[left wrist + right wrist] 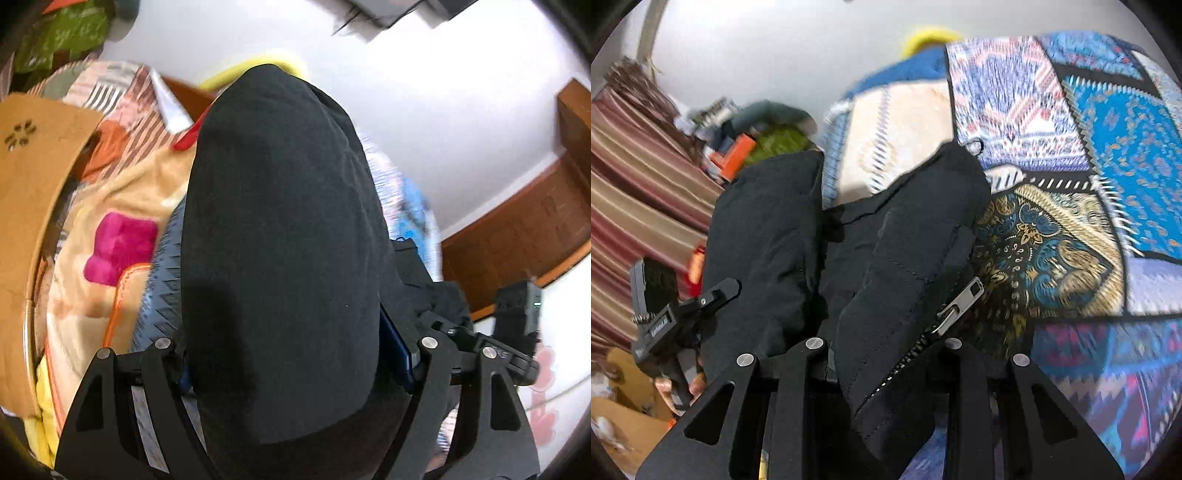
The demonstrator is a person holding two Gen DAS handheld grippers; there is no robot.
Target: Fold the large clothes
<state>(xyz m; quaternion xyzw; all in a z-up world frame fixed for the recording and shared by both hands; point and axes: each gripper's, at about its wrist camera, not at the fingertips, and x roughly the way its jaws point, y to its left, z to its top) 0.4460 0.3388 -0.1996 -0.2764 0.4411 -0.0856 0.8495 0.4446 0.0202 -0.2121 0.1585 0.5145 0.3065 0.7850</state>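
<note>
The black jacket (897,266) hangs between both grippers above a patterned bedspread (1089,184), likely lifted clear so it can be laid flat for folding. The left gripper (284,373) has its jaws spread wide around a thick bunched wad of fabric. The right gripper (886,369) has jaws narrow, pinching the edge beside the zip pull (956,308).

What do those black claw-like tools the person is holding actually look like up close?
Each gripper is matte black, built from flat angular link arms with triangular cut-outs, joined by round silver pivot pins. The left gripper has blue pads inside its fingers. Seen from the right gripper, the other one carries a small spring, a black lever and a white label too small to read.
</note>
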